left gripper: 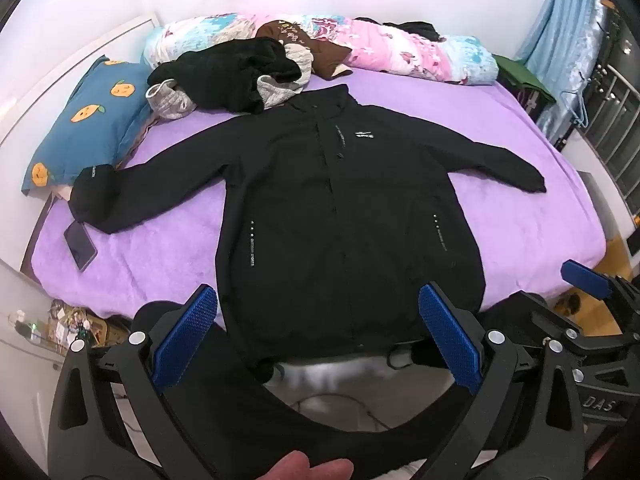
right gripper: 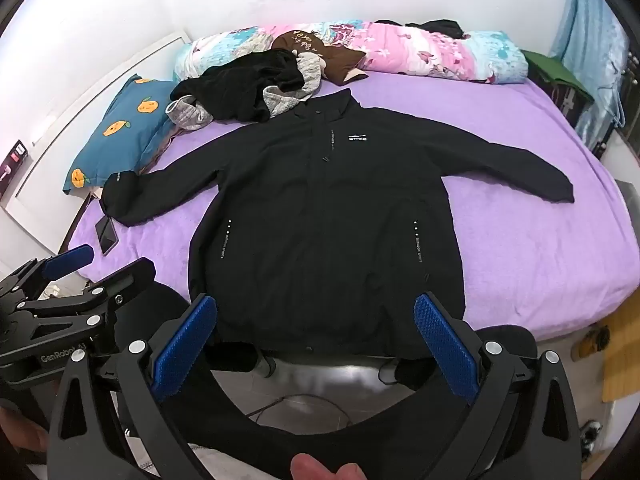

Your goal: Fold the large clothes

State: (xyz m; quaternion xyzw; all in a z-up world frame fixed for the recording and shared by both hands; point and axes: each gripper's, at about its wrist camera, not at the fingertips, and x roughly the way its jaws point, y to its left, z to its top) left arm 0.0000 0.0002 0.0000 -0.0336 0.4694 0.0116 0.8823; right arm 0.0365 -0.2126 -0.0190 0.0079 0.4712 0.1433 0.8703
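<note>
A black jacket (left gripper: 320, 208) (right gripper: 324, 220) lies front up and spread flat on the purple bed (left gripper: 500, 216) (right gripper: 540, 240), both sleeves stretched out to the sides and its hem hanging over the near edge. My left gripper (left gripper: 316, 304) hovers open above the hem, blue pads wide apart, nothing between them. My right gripper (right gripper: 314, 312) is likewise open over the hem and holds nothing. Each gripper shows at the edge of the other's view: the right gripper (left gripper: 588, 280) and the left gripper (right gripper: 72, 258).
A heap of black and grey clothes (left gripper: 236, 76) (right gripper: 248, 88) lies by the jacket's collar. A rolled floral quilt (left gripper: 400, 46) lines the wall. A blue pillow (left gripper: 96, 120) and a phone (left gripper: 80, 244) lie at the left. Cables run on the floor below (right gripper: 304, 404).
</note>
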